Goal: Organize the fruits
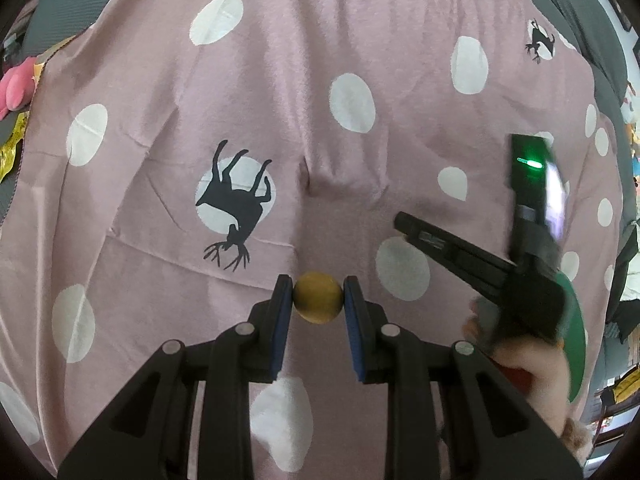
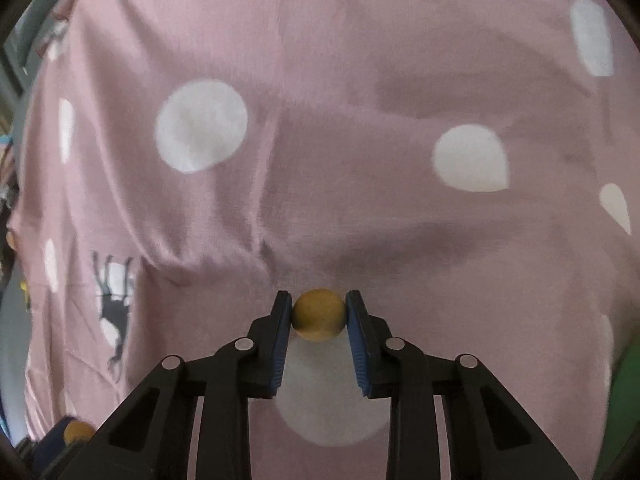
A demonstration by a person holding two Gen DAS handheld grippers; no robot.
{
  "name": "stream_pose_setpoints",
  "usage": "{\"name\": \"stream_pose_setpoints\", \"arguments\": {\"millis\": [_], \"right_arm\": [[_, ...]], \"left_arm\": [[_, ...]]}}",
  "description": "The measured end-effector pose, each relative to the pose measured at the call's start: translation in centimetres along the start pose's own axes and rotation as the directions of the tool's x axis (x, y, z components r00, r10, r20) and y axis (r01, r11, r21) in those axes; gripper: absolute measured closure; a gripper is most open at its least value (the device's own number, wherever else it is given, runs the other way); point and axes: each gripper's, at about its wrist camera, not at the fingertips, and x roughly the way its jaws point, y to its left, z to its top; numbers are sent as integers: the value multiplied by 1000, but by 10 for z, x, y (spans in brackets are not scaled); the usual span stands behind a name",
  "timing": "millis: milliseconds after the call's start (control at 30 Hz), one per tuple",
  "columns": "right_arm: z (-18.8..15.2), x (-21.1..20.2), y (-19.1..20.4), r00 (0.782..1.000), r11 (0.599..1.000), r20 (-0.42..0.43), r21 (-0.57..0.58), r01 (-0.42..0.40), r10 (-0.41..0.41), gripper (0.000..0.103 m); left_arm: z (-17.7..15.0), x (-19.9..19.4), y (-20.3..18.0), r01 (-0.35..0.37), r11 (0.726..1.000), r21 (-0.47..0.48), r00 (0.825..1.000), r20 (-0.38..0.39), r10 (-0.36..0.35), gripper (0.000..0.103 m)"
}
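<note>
My left gripper (image 1: 319, 298) is shut on a small round yellow-brown fruit (image 1: 319, 297) and holds it above the pink spotted cloth (image 1: 320, 140). My right gripper (image 2: 319, 314) is shut on a second, like yellow-brown fruit (image 2: 319, 315) above the same cloth (image 2: 340, 184). In the left wrist view the right gripper's black body (image 1: 500, 264) with a green light shows at the right, blurred, with the hand that holds it below. In the right wrist view the left gripper's fruit (image 2: 78, 432) shows at the bottom left corner.
The cloth has white dots and a black deer print (image 1: 236, 208). A green plate's rim (image 1: 576, 332) shows at the right behind the right gripper. A pink soft toy (image 1: 16, 84) and yellow packets (image 1: 10, 148) lie off the cloth's left edge.
</note>
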Motion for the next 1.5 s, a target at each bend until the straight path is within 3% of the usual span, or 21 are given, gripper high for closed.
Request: {"name": "stream_pose_setpoints", "arguments": {"millis": [367,500,833,1033,1500], "right_arm": [[-70,-125,-35,986,1000,164,1,-15,14,73],[-76,-146,-44,973,999,230,35,-35,26,73],[-76,-201,-117,926,987,358,149,67,-117,73],[-82,-213,-154,906,960,356,236,147,-227,73],[-97,-208,-219,920,908,273,387,163,-282,73]], "left_arm": [[-26,-7,-38,36,993,111,999,-1,-36,78],[-35,-11,-63,53,983,173,998,17,-57,78],[-58,-14,-155,127,944,306,989,32,-143,77],[-65,4,-205,158,913,375,985,10,-175,77],[-83,41,-270,225,870,438,974,-72,-216,77]]}}
